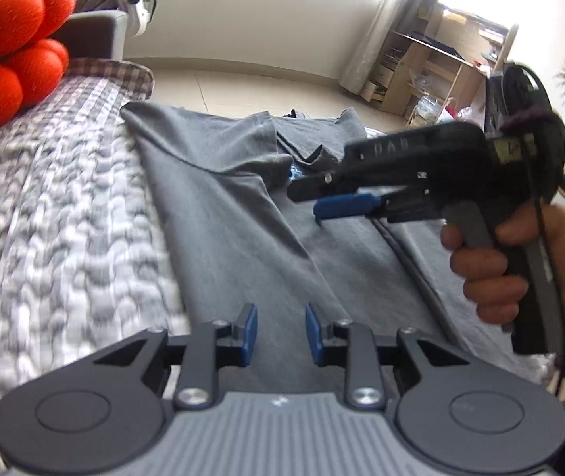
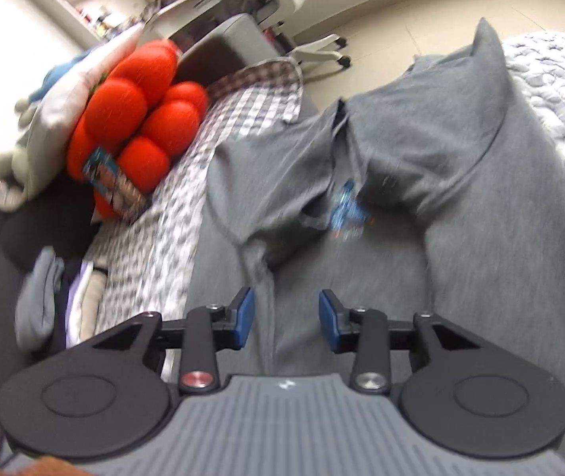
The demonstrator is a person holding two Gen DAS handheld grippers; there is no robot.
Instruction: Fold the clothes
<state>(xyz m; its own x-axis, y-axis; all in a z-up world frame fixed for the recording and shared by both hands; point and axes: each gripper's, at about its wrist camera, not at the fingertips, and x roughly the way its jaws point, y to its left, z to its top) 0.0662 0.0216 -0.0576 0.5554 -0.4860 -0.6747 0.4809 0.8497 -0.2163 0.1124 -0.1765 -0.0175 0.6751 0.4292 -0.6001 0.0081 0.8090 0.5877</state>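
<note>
Lying on the grey-and-white quilted bed (image 1: 64, 214), the grey cotton T-shirt (image 1: 235, 214) has both sleeves folded inward; left hand-held gripper (image 1: 281, 335) and right hand-held gripper (image 2: 286, 319) hover parted, empty. Pinch only hem corners, evenly.

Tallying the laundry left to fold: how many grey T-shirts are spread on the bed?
1. The grey T-shirt lies flat on the quilt, sleeves folded inward, below both open grippers. More clothes sit piled beside the bed.
</note>
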